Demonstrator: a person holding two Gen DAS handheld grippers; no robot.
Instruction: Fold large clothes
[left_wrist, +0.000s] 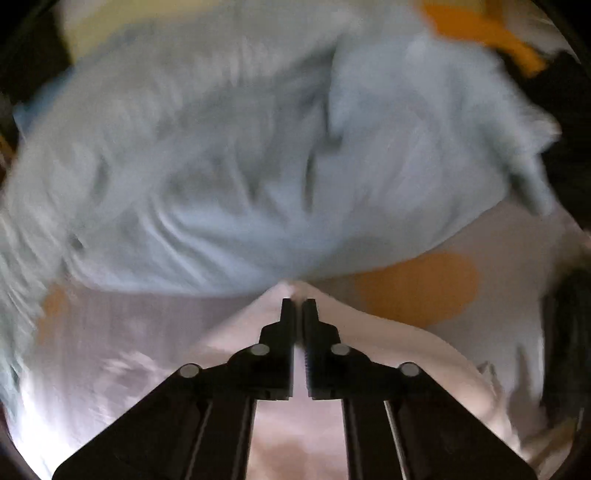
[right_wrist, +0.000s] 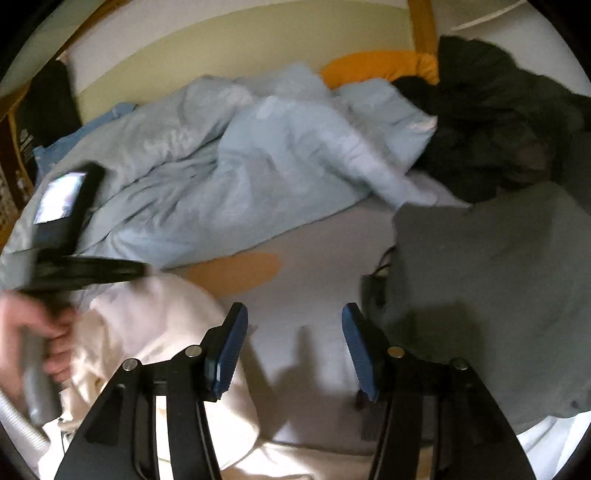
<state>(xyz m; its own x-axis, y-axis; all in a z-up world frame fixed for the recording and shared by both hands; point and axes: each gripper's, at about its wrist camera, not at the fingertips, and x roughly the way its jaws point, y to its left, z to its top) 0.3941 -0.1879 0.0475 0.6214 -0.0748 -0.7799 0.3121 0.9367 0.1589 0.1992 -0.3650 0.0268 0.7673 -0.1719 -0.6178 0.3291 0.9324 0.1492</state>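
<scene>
Cream garment, soft, light and limp on the white bed sheet beside the blue duvet, is pinched at a raised fold by the left gripper; right gripper spread, holding nothing; take edges or corners.

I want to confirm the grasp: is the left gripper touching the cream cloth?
Touching. In the left wrist view, the left gripper has its jaws closed on a raised fold of the cream cloth, which peaks at the fingertips.
</scene>
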